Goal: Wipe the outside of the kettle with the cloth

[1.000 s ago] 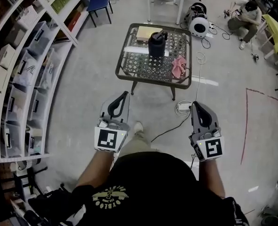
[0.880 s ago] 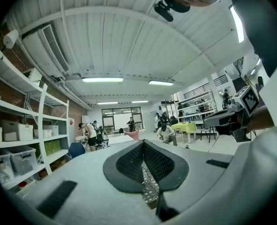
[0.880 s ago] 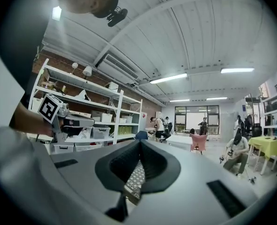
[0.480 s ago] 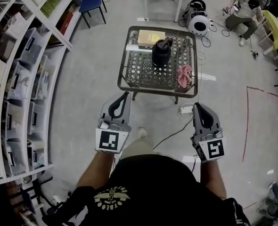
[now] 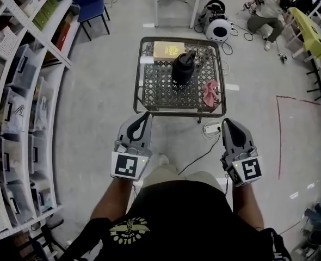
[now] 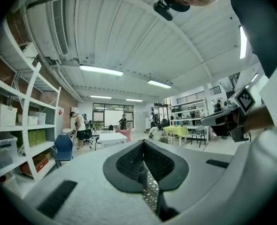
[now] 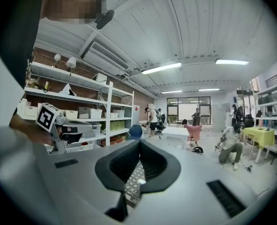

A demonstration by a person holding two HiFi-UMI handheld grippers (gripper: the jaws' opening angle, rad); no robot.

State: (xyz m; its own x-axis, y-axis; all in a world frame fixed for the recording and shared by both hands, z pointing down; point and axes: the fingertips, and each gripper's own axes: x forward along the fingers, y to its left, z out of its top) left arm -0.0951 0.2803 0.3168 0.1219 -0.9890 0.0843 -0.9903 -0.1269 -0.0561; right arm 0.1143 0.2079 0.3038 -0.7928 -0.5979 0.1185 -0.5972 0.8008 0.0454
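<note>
- L gripper [image 5: 144,116], R gripper [image 5: 228,123]: jaws together, empty, both short of table [image 5: 142,75].
- Black kettle [image 5: 183,68] mid-table; pink cloth [image 5: 210,92] to its right, apart.
- Yellow box [image 5: 168,50] behind kettle; power strip [image 5: 210,128] on floor betw. R gripper & table.

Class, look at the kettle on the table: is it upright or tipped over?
Upright. The kettle stands on its base on the table, handle uppermost.

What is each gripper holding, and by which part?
Nothing. The left gripper and right gripper are both shut and empty; the cloth lies on the table.
</note>
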